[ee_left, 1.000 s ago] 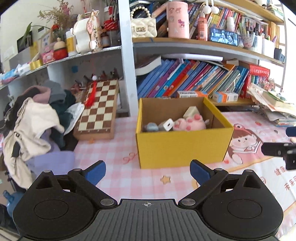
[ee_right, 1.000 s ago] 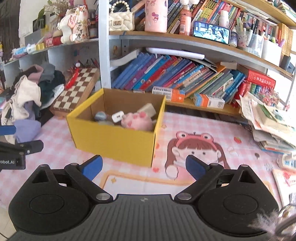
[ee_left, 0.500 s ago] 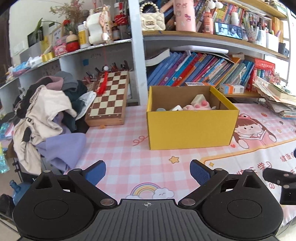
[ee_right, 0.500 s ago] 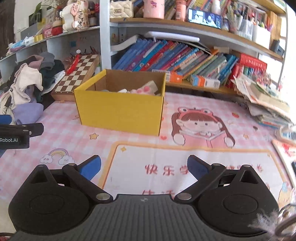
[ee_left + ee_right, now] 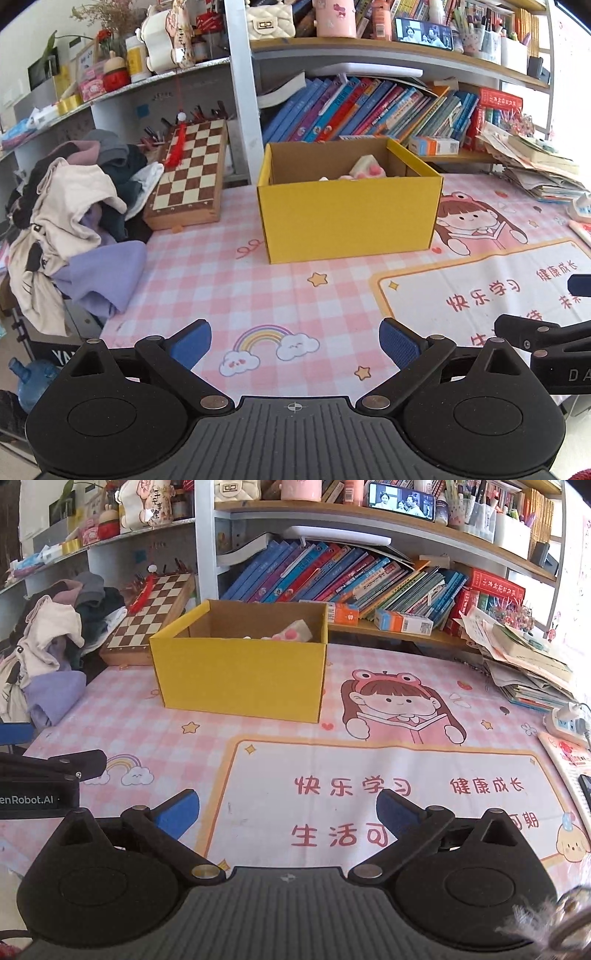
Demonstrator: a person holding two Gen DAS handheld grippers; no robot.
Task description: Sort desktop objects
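Hovering near the mat's front edge, your left gripper (image 5: 294,338) and right gripper (image 5: 287,808) were spread wide, empty; sorted items lay in the far yellow box (image 5: 349,218), so you probably next needed another loose object.

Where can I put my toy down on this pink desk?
The white panel with red writing in front of the yellow cardboard box is bare, as is the checked cloth around the rainbow print. It is crowded by the clothes heap, wooden chessboard and paper pile.

Left gripper (image 5: 294,341) and right gripper (image 5: 287,811), jaws wide apart, empty.
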